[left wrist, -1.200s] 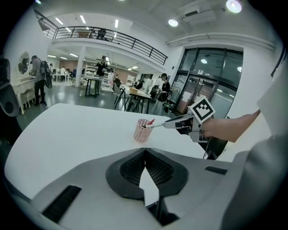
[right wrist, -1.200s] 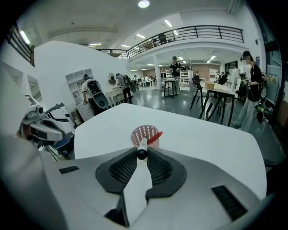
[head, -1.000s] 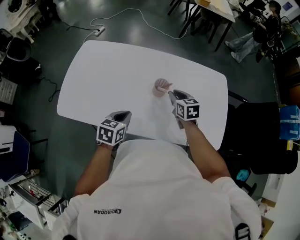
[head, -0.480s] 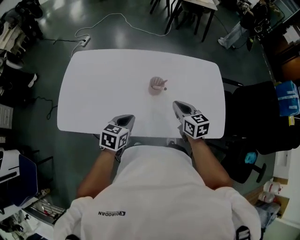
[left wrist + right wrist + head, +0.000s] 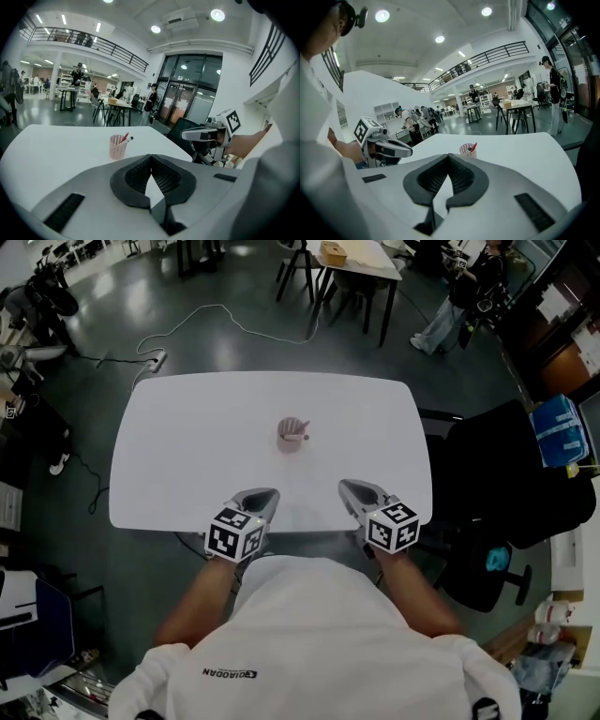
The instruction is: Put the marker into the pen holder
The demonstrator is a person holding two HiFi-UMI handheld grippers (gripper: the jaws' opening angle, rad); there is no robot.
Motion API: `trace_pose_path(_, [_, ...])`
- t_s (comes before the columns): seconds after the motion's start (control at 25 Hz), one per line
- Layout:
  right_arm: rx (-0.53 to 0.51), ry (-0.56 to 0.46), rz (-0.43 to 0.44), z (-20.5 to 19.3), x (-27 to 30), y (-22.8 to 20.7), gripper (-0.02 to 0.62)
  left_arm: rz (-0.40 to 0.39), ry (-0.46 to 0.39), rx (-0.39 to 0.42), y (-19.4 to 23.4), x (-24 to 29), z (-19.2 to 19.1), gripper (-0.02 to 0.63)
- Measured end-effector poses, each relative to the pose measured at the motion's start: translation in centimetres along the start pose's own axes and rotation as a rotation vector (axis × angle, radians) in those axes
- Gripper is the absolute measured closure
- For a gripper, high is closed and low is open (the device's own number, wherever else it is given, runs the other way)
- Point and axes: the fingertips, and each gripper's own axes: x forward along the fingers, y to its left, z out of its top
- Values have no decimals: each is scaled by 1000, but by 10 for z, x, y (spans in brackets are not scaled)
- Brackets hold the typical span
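A pink mesh pen holder [image 5: 291,436] stands upright in the middle of the white table [image 5: 178,446]. A white marker [image 5: 299,437] leans out of it, beside a red pen [image 5: 123,137]. The left gripper view shows the holder [image 5: 117,147] ahead with the marker [image 5: 128,139] inside. In the right gripper view the holder [image 5: 467,149] is small and far off. My left gripper [image 5: 262,498] and right gripper [image 5: 351,490] hover at the table's near edge, well short of the holder. Both are shut with nothing between the jaws [image 5: 151,157] [image 5: 449,157].
A black office chair [image 5: 487,484] stands right of the table, with a blue bag [image 5: 561,432] beyond it. A cable and power strip [image 5: 150,360] lie on the floor at the far left. More tables, chairs and people fill the room behind.
My right gripper has drawn back from the pen holder to the near table edge. The left gripper has shifted a little too. The marker stays in the holder.
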Motion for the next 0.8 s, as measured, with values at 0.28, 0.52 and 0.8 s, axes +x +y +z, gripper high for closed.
trace_pose_path(0.28, [-32,6,62,-24,-67,11,577,19,-19,-50,-69,7,-14,578])
trace_pose_path(0.52, [-13,-16,80,-55,-131,10,577,26,-26,-17,-144,13,-28,578])
trace_pose_path(0.8, [-4,-25,103,-89,-187,17,577,64,-3,-2,-202,6,-58,578])
